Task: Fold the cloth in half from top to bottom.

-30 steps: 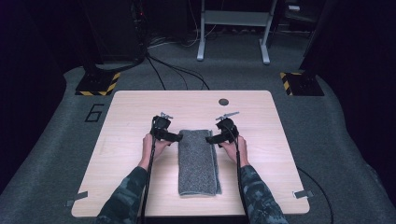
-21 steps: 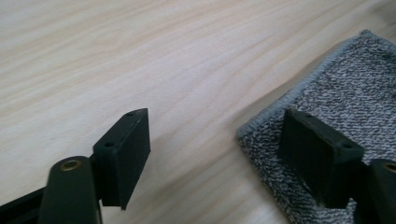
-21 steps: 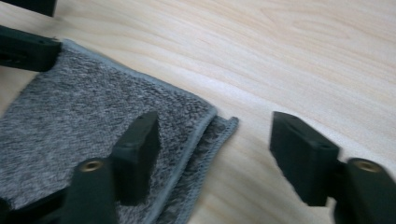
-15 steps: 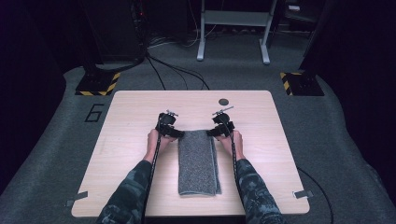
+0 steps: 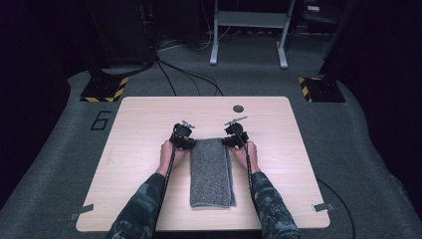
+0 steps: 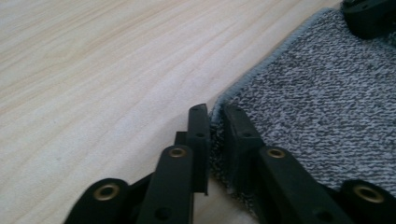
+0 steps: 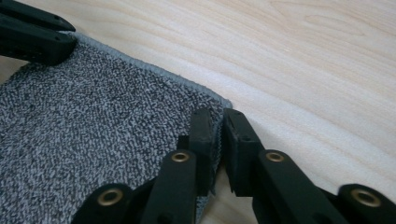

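Note:
A grey speckled towel (image 5: pixel 211 172), folded into a long strip, lies flat on the light wooden table (image 5: pixel 144 119). My left gripper (image 5: pixel 188 144) sits at the towel's far left corner; its jaws have just been closing and now pinch the towel's edge (image 6: pixel 215 140). At the far right corner my right gripper (image 5: pixel 230 142) does the same, its jaws having just closed on the towel's corner (image 7: pixel 217 135). In the left gripper view the right gripper's tip (image 6: pixel 369 16) rests on the cloth farther off. The left gripper's tip (image 7: pixel 32 35) lies across the towel in the right gripper view.
A small dark round disc (image 5: pixel 238 108) lies near the table's far edge. Bare wood spreads to both sides of the towel. Beyond the table stand a white metal frame (image 5: pixel 249 30) and two black-and-yellow striped bases (image 5: pixel 104 88) on grey carpet.
Both hands have slid toward the towel's far end, and both pairs of jaws have closed on its far corners. The towel itself has not shifted.

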Motion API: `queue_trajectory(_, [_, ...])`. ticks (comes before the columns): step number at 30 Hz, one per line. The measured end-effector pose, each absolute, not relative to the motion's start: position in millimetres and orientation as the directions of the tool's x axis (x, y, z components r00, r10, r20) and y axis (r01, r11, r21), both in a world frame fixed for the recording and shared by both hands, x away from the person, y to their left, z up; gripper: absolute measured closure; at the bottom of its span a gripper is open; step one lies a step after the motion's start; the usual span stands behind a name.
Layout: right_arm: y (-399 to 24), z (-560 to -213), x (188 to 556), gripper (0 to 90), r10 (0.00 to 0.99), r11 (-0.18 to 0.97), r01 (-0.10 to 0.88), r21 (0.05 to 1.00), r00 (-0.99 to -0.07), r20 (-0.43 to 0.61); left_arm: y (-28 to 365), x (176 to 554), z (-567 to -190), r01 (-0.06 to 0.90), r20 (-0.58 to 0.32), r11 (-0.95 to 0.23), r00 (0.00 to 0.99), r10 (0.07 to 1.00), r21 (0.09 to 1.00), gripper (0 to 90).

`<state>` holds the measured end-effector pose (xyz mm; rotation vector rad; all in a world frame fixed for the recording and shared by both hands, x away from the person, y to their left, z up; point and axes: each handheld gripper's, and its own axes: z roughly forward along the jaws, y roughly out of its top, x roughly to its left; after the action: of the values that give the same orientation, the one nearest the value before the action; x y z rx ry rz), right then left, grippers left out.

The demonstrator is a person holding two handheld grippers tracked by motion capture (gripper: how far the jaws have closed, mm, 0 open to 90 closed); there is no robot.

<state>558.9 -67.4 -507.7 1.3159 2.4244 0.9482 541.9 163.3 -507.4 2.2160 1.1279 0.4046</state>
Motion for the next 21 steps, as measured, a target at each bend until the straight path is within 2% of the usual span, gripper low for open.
queue_trajectory(9, [-69.3, -505.4, 555.6, 88.1, 0.801, 0.383, 0.667, 0.64, -0.584, 0.129, 165.4, 540.5, -502.6, 0.605, 0.001, -0.459, 0.604, 0.797, 0.651, 87.2])
queue_trajectory(21, [-73.7, -474.0, 544.4, 88.4, 0.789, 0.382, 0.595, 0.706, -0.609, 0.086, 171.8, 534.4, -470.4, 0.542, 0.027, -0.447, 0.614, 0.789, 0.712, 87.3])
